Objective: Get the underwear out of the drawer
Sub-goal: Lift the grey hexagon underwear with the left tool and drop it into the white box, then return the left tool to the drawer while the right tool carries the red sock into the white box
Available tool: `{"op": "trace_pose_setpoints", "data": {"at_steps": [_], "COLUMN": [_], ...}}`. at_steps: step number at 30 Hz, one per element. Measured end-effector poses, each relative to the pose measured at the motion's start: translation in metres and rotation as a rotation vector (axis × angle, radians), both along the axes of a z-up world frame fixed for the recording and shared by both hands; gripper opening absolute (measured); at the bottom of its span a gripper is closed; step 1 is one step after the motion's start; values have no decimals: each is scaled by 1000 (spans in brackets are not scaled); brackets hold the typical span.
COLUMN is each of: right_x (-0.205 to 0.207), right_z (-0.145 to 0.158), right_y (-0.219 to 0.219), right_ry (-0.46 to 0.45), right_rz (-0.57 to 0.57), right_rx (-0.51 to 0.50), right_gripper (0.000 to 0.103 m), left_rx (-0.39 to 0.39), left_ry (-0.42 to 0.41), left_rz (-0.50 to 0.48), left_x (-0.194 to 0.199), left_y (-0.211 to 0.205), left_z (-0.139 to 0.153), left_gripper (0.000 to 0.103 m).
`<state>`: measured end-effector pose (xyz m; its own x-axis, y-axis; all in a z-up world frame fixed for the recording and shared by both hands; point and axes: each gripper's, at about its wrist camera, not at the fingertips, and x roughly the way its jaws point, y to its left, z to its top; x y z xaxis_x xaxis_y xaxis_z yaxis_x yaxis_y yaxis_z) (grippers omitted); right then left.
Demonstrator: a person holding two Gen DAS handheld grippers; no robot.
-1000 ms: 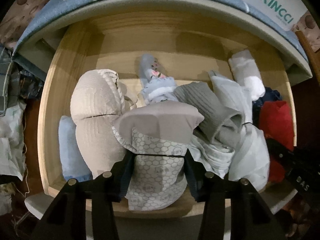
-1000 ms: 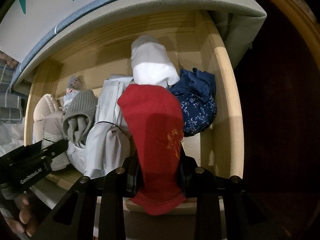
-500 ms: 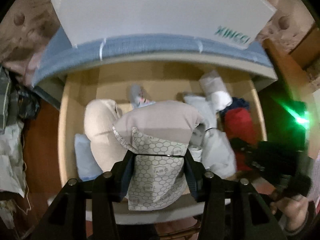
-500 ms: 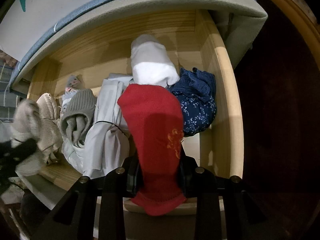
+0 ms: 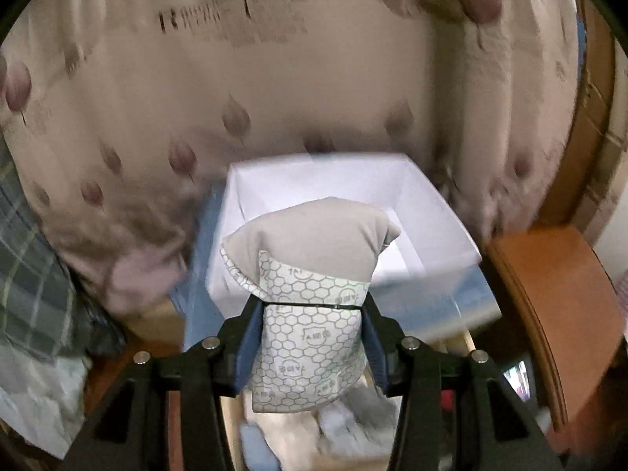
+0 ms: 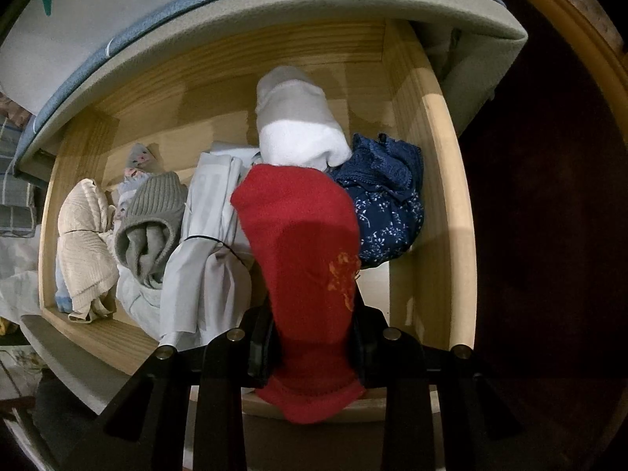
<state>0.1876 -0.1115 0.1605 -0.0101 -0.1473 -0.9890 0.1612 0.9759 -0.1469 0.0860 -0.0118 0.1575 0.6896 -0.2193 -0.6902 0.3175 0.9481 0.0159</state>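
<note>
Grey honeycomb-print underwear pinched in the left gripper fingers, held before a white box on the bedspread, red garment clamped in the right gripper fingers over the wooden drawer, navy floral piece beside it

Folded underwear before box; box before bedding.

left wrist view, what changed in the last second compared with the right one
The left claw kept its grip on the grey hex-print underwear and lifted it out of the drawer; its view now faces a white box on the leaf-print bedding. The right claw stayed put, clamped on the red garment over the drawer, and the other clothes there lie as before.
</note>
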Motion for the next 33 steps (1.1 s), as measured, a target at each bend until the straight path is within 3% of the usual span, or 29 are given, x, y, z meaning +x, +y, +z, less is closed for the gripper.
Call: {"op": "trace_pose_setpoints", "data": {"at_steps": [7,17,23,33], "right_x": [-1,0,2,1], "right_z": [-3,-6,-8,-7], "right_y": [3,1,3,2], "right_ry": [3,13,23,25], "right_rz": [0,-6,-4,1], "right_rx": [-1,18,20,15], "right_gripper": [28,29,29,29], "left_rx": [-23,68,54,39], "left_ry": [2,240,352,367], "left_rz": [21,85,125,116], "left_x": [67,132,139,134], "left_y": [3,-6,7,6], "left_z": [9,-66,-91,-89], "left_gripper": [48,49,51,51]}}
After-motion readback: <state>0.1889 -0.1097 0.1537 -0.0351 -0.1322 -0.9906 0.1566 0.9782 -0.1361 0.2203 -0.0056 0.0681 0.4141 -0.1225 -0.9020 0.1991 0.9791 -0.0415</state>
